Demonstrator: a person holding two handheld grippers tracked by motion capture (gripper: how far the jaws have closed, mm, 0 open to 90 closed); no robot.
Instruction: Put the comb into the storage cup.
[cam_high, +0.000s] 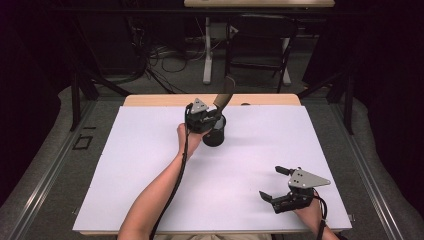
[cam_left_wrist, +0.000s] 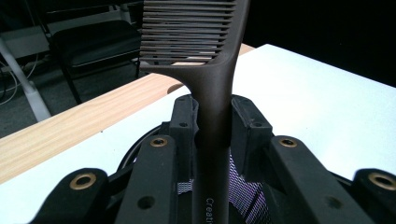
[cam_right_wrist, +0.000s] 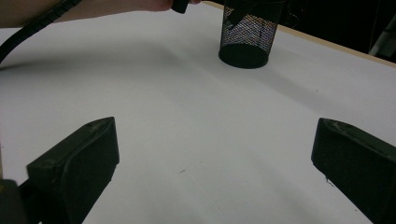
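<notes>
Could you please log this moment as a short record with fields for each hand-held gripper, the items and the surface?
left hand-held gripper: shut on the handle of the dark brown plastic comb, teeth end up
comb position: handle down in the black wire-mesh cup
right hand-held gripper: open, holding nothing, near table edge
surface: white table top, wooden strip along far edge

The comb (cam_left_wrist: 215, 93), at the centre of the left gripper view, looked like dark brown plastic with a fine matt grain. The cup (cam_right_wrist: 250, 35), at the top of the right gripper view, was black wire mesh, probably metal. The counter (cam_high: 150, 165) carried a smooth matt white sheet, with pale bare wood along its upper edge. The left claw (cam_left_wrist: 212, 126) was matt black plastic with brassy screw eyes.
</notes>
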